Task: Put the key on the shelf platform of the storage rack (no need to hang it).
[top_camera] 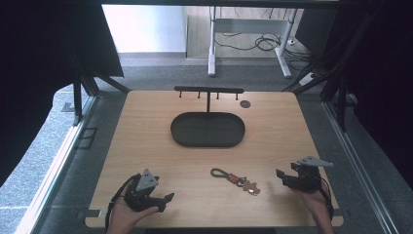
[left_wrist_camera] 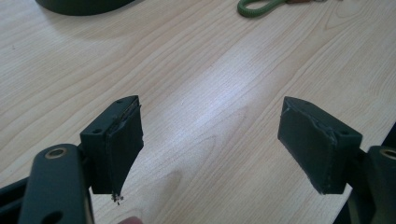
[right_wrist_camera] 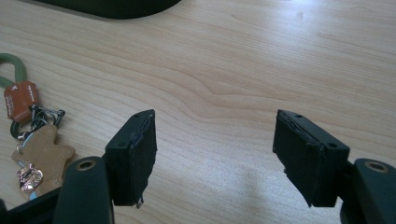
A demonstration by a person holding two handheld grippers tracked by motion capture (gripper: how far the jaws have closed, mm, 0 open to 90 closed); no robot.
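- Keychain with green cord loop, brown tag and tan bear charm [top_camera: 237, 179] lies near the wooden table's [top_camera: 146, 146] front edge.
- Right gripper [top_camera: 280, 175], jaws apart and empty, sits beside it.
- Left gripper [top_camera: 168, 199] gapes empty.
- Best approach: pinch the cord loop squarely.

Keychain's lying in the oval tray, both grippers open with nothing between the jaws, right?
Not quite. The keychain lies on the bare table, in front of the oval tray, as the high view shows. The left gripper and right gripper are open, with nothing between the jaws.

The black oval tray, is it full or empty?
Empty. In the high view the black oval tray shows bare floor inside, while the green-looped keychain lies on the wooden table.
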